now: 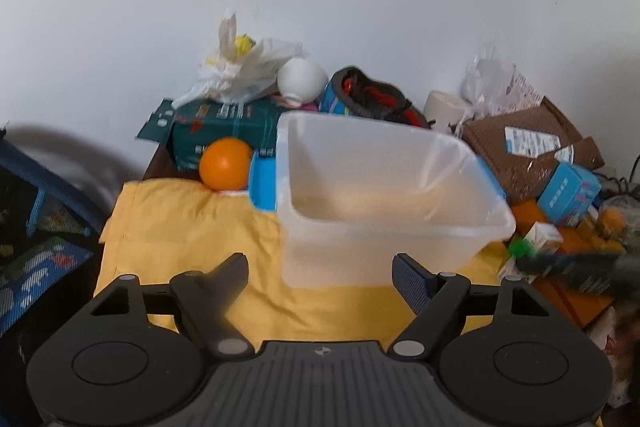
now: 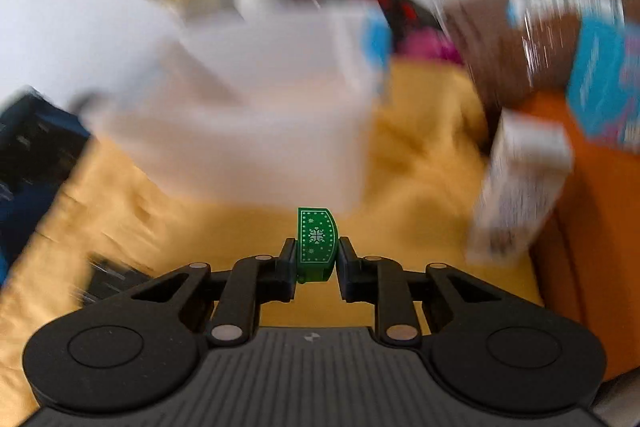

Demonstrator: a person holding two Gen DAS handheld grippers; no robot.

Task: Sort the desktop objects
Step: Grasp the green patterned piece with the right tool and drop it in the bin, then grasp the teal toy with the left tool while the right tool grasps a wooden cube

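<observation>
A: How far along is the sorting, would you say?

B: Barely begun, I'd judge. The clear bin sits on the yellow cloth and looks empty inside; nothing sorted shows in it.

A: And the tools?

B: The right tool is clenched on a small green piece with a white snowflake pattern, pinched between both fingers and held above the cloth. That view is badly smeared, so I can only say the bin lies ahead of it, a little to the left. The left tool is released, jaws spread wide, with nothing between them, sitting just in front of the bin's near wall.

A: What's left on the surface?

B: Plenty. An orange rests beside the bin's left side, against a dark green box. Behind are a white plastic bag, a white ball and a roll of tape. To the right are brown cardboard, a blue carton and a small white box.

A: So the green piece goes first?

B: Likely it's the first item bound for the bin, with everything else waiting.
</observation>
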